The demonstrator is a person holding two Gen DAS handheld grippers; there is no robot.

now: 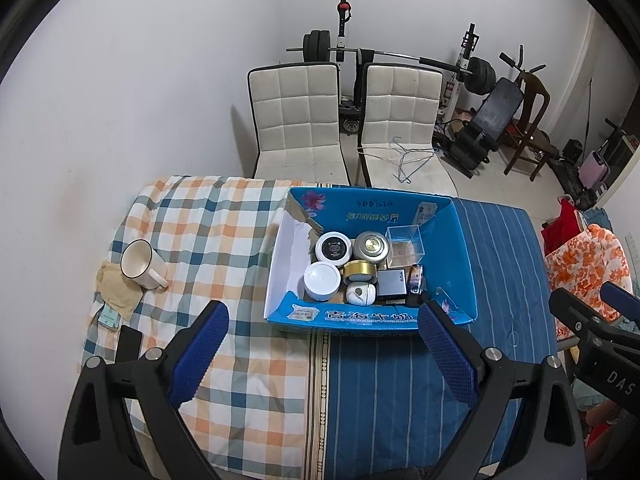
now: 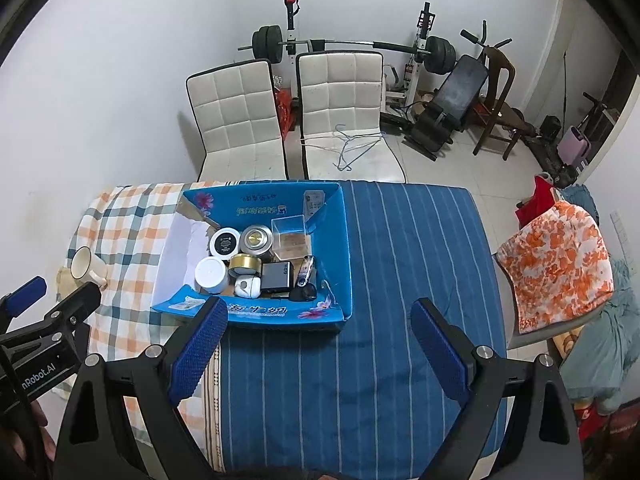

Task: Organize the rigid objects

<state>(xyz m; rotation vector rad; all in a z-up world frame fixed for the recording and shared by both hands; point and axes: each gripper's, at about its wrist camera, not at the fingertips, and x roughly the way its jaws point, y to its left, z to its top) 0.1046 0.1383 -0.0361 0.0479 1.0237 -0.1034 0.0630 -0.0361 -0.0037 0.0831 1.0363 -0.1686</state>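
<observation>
A blue cardboard box (image 1: pixel 460 248) (image 2: pixel 338 240) stands in the middle of the table. It holds several small things: white jars (image 1: pixel 322 280) (image 2: pixel 211 274), a gold tin (image 1: pixel 360 271), a silver round tin (image 1: pixel 371 246), a clear plastic cube (image 1: pixel 405 245) (image 2: pixel 291 236) and a dark power bank (image 1: pixel 393 283) (image 2: pixel 276 276). A cream mug (image 1: pixel 141 265) (image 2: pixel 86 266) stands on the checked cloth at the left. My left gripper (image 1: pixel 322 340) is open and empty, in front of the box. My right gripper (image 2: pixel 316 338) is open and empty, to the front right of the box.
The table carries a checked cloth (image 1: pixel 208 232) on the left and a blue striped cloth (image 2: pixel 408 264) on the right. A black phone (image 1: pixel 129 344) and a tan paper (image 1: pixel 118 292) lie near the mug. Two white chairs (image 1: pixel 296 120) stand behind the table. A floral-covered chair (image 2: pixel 556 264) is at the right.
</observation>
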